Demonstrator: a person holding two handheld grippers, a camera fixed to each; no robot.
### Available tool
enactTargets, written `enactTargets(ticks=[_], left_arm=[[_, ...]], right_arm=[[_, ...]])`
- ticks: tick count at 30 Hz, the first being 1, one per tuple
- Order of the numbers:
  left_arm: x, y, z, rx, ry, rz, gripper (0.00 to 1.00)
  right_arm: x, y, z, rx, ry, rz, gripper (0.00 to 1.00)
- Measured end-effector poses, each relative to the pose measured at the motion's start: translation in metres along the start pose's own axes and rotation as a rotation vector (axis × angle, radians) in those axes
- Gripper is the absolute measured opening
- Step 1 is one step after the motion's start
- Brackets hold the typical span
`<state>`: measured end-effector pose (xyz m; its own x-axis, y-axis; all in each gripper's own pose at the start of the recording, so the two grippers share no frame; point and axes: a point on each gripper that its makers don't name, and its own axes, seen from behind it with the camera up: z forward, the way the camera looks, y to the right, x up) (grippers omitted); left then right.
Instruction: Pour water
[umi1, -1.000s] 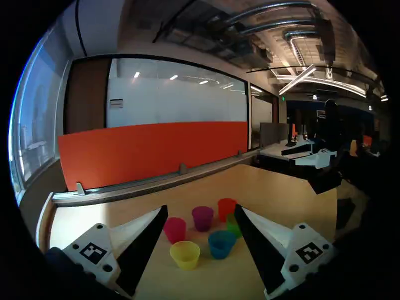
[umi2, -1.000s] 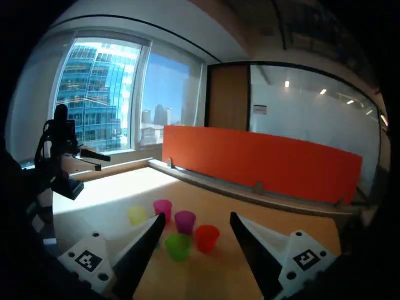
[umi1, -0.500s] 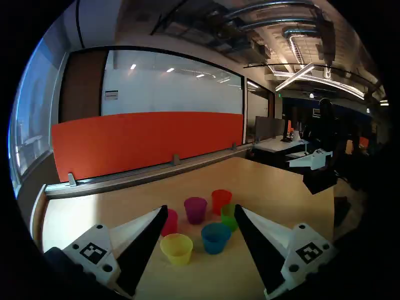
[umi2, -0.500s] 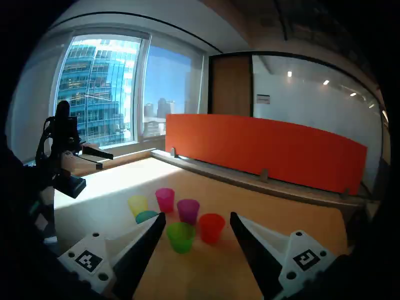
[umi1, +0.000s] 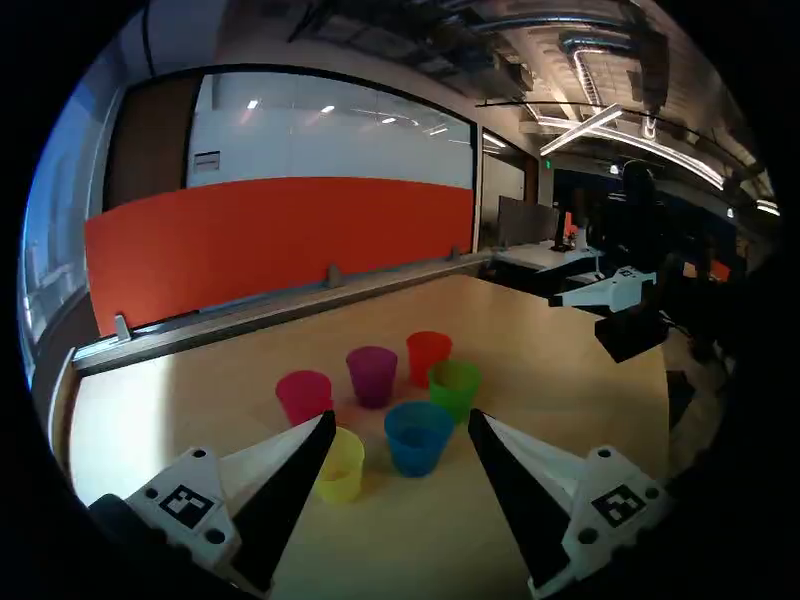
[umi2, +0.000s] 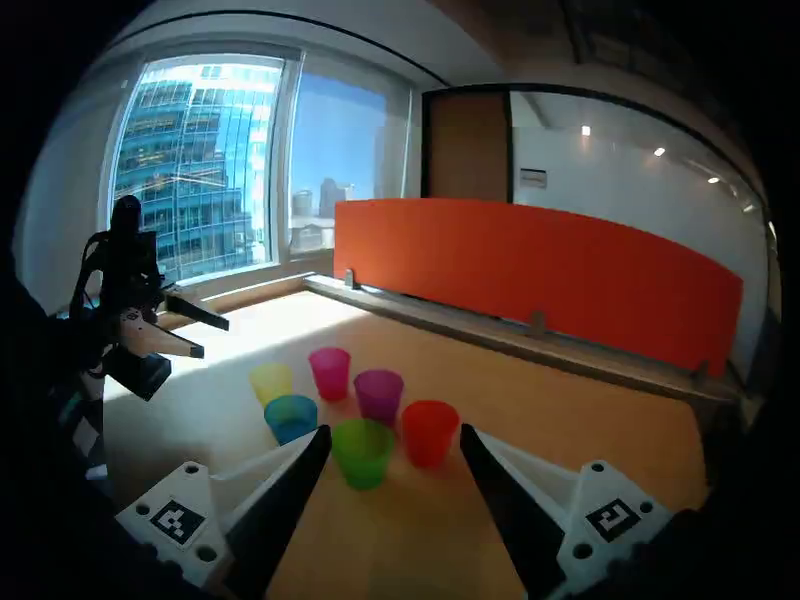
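Cups (umi1: 372, 372) in six colours are the task's things, and none is held. The left gripper (umi1: 398, 415) has its fingers (umi1: 290, 480) spread wide and empty, with the blue cup (umi1: 417, 445) standing just beyond the tips and the yellow cup (umi1: 343, 465) partly hidden behind one finger. The right gripper (umi2: 393, 430) is likewise wide apart with nothing in it, and the green cup (umi2: 362, 452) and red cup (umi2: 430, 432) stand just past its tips. Farther out on the pale wooden bench (umi2: 540, 420) stand the purple cup (umi2: 379, 394) and pink cup (umi2: 330, 372). All six are packed in one close cluster, some nearly touching. Each gripper also appears in the other's view, hovering above the bench to one side of the cluster. The pour looks not yet begun: no cup is lifted or tipped, so gripping one, raising it and tilting it over another are all left. Whether any cup holds water cannot be told from here. Every cup stands upright, mouth up and long axis vertical, the rim wider than the base.
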<state>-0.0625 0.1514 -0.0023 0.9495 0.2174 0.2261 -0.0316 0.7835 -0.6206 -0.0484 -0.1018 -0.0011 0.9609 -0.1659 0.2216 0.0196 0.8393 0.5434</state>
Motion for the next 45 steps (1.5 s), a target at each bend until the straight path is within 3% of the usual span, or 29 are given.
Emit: enactTargets(ticks=[26,45], left_arm=[[-0.065,0.029,0.047,-0.079,-0.126,0.014,0.99],[-0.093,0.034,0.076,-0.080,-0.192,0.078,0.99]], right_arm=[[-0.038,0.000,0.040,0.028,-0.077,0.023,1.00],[-0.048,0.005,0.059,0.034,-0.106,0.013,1.00]])
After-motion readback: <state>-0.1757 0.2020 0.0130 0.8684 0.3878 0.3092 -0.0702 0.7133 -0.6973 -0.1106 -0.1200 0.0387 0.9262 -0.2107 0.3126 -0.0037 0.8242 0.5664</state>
